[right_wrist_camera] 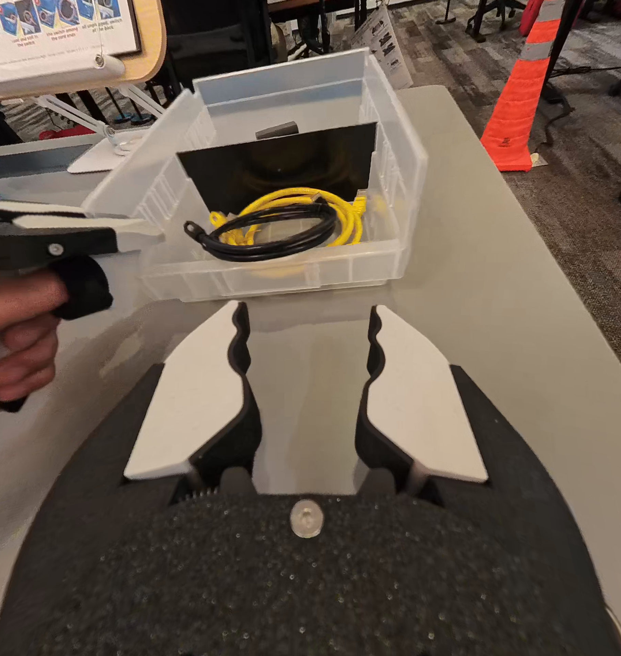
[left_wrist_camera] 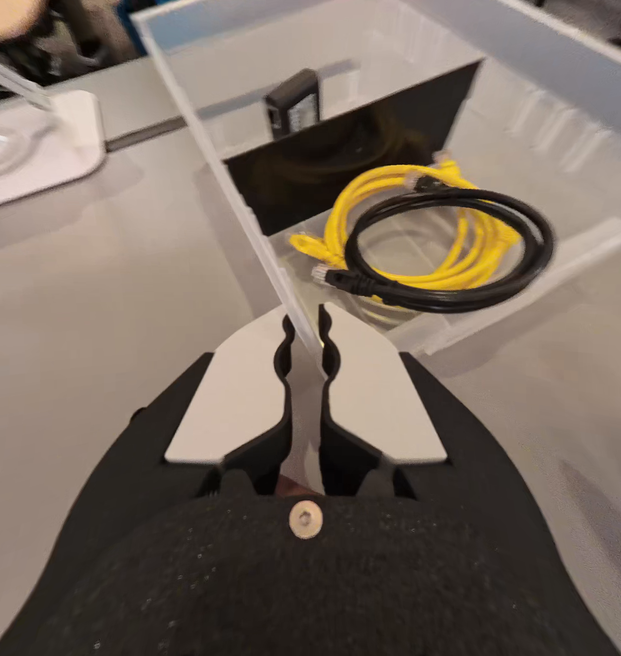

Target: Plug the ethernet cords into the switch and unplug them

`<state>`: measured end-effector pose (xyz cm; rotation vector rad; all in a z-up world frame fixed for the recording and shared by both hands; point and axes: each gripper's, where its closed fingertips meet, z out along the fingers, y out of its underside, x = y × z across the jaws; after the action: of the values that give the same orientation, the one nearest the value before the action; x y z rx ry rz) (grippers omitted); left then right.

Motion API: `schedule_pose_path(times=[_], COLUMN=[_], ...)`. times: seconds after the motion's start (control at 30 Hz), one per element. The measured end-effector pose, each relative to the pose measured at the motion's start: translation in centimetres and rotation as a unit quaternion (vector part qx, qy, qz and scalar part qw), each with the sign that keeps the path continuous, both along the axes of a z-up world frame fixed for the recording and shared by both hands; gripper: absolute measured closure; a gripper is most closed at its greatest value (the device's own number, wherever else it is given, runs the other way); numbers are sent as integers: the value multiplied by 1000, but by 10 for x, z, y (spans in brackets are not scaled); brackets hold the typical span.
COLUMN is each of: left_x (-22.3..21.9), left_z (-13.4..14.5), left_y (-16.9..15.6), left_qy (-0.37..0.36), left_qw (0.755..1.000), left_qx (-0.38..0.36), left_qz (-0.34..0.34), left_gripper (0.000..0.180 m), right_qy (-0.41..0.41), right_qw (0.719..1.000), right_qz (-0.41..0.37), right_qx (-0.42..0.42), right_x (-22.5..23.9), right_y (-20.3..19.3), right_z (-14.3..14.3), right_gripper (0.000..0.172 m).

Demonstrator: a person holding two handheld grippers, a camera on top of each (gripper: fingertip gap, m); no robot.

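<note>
Left wrist view: the left gripper has its jaws drawn narrow around the near left side wall of the clear plastic bin. The wall edge runs down between the two black pads; the frame is motion-blurred, so whether both pads actually press on the wall I cannot tell. Inside the bin's front compartment lie a coiled yellow ethernet cord and, on top of it, a coiled black ethernet cord, its clear plug end pointing toward the gripped wall. A black divider panel stands upright behind the cords. Beyond the divider, the small black switch sits in the rear compartment. The bin rests on a grey table. A white stand base sits on the table, far left.

Right wrist view: the right gripper hangs with jaws wide apart and bare, just short of the bin's front wall, above the table. The left gripper, held by a hand, reaches in from the left to the bin's side wall. Cords lie in the front compartment; the switch top peeks over the divider. An orange cone stands on the carpet to the right.
</note>
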<state>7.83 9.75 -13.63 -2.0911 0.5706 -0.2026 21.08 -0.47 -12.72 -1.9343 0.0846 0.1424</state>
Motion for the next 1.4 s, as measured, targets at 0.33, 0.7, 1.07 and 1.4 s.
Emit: schedule_pose_path(times=[0.33,0.7,1.07,1.4], left_x=[-50,-178,-347,-327], left_z=[1,32,32,41], left_y=[-5,-31,-22,-50], left_qy=[-70,-67,-82,-185], left_qw=[997,992,981,980], left_qx=[-4,60,71,-49], left_qz=[25,94,161,55], left_gripper=[178,177,175,116], right_qy=[-62,-39,-16,-130], right_qw=[993,997,993,952], right_qz=[-83,-30,103,277], right_qx=[-57,-66,-48,25], right_x=[-8,-113,-292,-280], right_y=[30,40,78,69], right_z=[-9,15,-4,10], right_gripper=[137,169,167,131])
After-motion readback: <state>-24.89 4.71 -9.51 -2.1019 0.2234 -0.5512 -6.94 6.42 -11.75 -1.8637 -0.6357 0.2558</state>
